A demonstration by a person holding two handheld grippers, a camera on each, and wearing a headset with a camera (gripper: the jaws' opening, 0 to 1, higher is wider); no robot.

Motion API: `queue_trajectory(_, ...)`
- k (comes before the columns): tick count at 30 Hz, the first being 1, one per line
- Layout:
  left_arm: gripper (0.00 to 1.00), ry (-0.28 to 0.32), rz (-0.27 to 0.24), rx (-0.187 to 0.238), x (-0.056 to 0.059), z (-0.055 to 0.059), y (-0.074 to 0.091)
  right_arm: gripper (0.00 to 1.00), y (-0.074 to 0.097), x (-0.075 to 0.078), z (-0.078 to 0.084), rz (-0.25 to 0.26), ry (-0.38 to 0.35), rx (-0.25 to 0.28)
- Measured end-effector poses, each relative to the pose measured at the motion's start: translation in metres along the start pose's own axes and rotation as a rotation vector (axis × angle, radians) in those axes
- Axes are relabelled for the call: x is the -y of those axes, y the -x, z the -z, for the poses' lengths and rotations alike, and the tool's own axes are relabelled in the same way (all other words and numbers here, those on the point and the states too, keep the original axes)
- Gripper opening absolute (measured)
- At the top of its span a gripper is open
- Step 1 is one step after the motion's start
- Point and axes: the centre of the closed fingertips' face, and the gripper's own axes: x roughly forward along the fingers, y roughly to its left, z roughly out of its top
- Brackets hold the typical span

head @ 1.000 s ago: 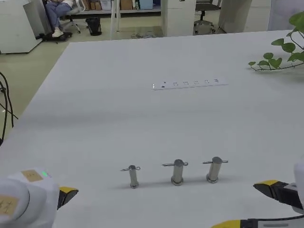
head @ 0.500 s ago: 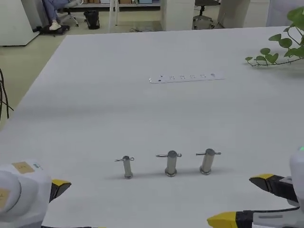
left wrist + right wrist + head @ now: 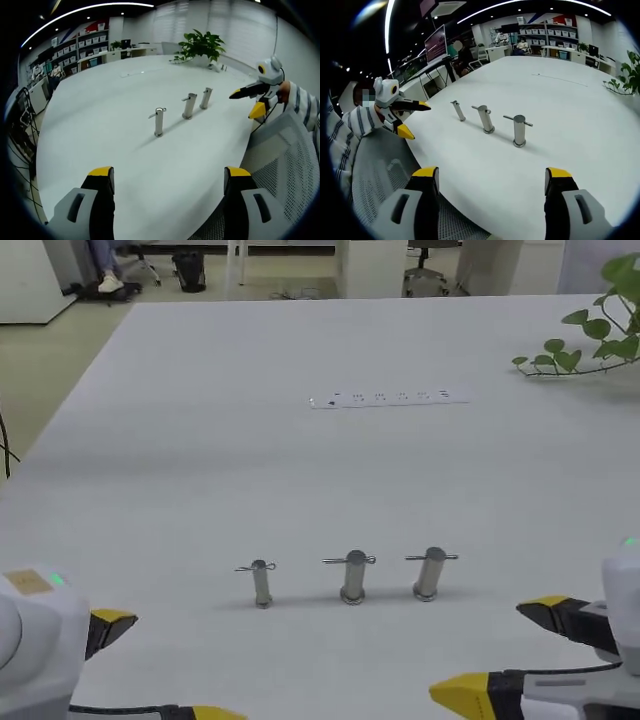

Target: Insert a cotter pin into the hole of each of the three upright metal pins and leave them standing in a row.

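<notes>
Bench (image 3: 200,440) jolts are to be avoided: left claw (image 3: 170,175) and right claw (image 3: 491,173) are held spread, empty, nearer than the power strip (image 3: 390,398). Between strip and claws, three metal pins (image 3: 353,578) are stood in a row, each crossed by a cotter pin (image 3: 350,560).

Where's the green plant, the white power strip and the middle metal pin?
Green leafy plant (image 3: 622,275), head view, a leaf.
White power strip (image 3: 388,397), head view, its top.
Middle upright metal pin (image 3: 353,580), head view, its shaft.
</notes>
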Motion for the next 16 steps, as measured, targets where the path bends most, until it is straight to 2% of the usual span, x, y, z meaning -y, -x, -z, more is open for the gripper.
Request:
queue_trajectory(8,0.88,-0.010,0.012,-0.007,0.0039,0.0032,-0.0006,0.84,0.0016,-0.0010,0.0015,0.008,0.021,-0.024)
queue_trajectory(14,0.86,-0.016,0.006,-0.019,0.0027,0.0064,-0.0003,0.81,0.0010,-0.0016,0.0037,0.008,0.031,-0.038)
queue_trajectory(16,0.83,-0.015,0.007,-0.014,0.0024,0.0059,0.0000,0.76,0.0013,-0.0006,0.0024,0.018,0.062,-0.034)
